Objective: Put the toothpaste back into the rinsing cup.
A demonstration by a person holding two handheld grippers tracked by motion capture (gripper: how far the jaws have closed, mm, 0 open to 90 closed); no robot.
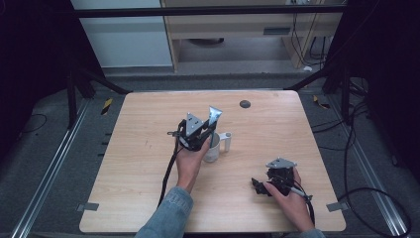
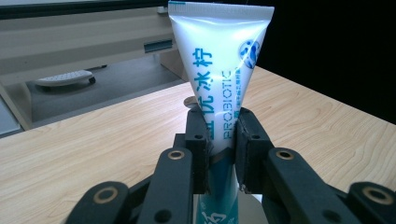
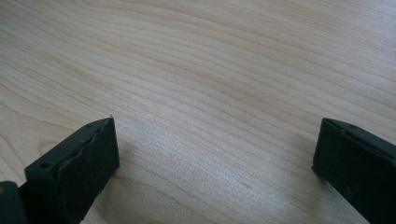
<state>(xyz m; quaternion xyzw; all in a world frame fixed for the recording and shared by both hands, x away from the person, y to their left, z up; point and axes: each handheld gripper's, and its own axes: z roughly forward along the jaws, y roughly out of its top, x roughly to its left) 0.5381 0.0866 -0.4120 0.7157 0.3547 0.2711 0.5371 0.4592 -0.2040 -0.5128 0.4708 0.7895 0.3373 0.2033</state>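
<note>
White tube (image 2: 219, 70) printed "PROBIOTIC" in teal, alongside large blue Chinese characters

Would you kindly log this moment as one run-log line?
left gripper: shut on tube, over mug | right gripper: open, empty, near table

Tube (image 1: 214, 118) upright over mug (image 1: 213, 148) (mid-table), right hand-held gripper (image 1: 259, 186) nearer, rightward

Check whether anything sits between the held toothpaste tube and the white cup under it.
Nothing visible does. The left gripper holds the toothpaste tube upright directly above the white cup; the gripper itself hides the cup's mouth.
</note>
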